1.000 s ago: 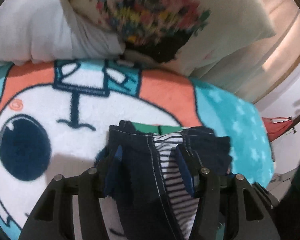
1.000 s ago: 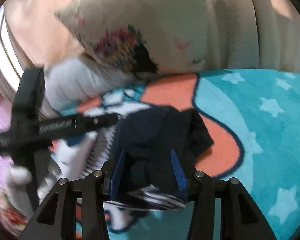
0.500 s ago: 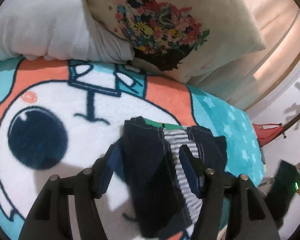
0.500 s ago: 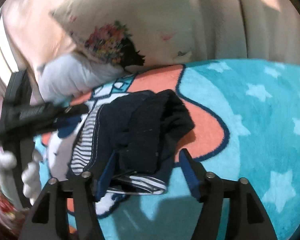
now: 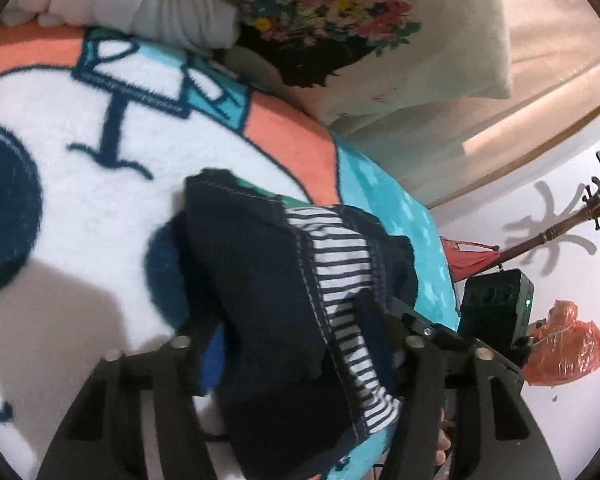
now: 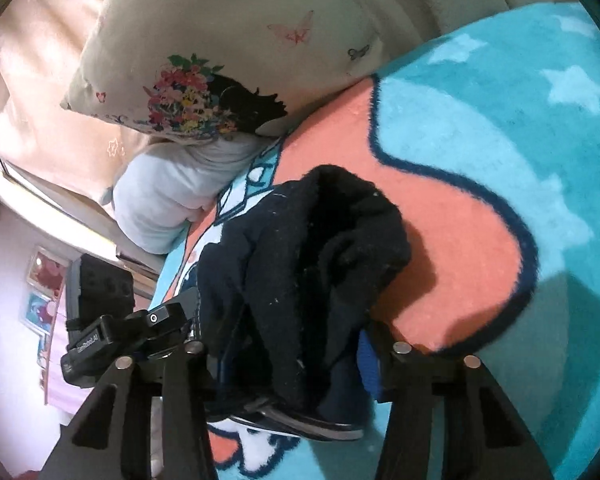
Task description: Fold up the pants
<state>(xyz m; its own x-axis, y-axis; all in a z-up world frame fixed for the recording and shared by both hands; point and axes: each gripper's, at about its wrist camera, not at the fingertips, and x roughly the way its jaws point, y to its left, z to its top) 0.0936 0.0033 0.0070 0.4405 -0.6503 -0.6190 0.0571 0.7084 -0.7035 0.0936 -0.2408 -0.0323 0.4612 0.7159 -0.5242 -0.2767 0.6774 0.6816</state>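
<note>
The dark navy pants (image 5: pixel 260 280) with a striped lining lie bunched in a folded pile on the cartoon blanket (image 5: pixel 80 160). My left gripper (image 5: pixel 292 332) is open, its fingers straddling the near end of the pile. In the right wrist view the pants (image 6: pixel 320 260) lie between the fingers of my right gripper (image 6: pixel 296 356), which is open around the pile's near edge. The left gripper's body (image 6: pixel 112 332) shows at the left of that view.
A floral pillow (image 5: pixel 360 20) and a white pillow (image 5: pixel 140 4) lie at the blanket's far edge. The bed edge drops off at right, by a black device (image 5: pixel 496 308), an orange bag (image 5: pixel 564 352) and a coat stand (image 5: pixel 572 216).
Both grippers have opened and let go of the pants, which now rest on the blanket. Both have drawn back and tilted; the pile sits lower between the fingers.
</note>
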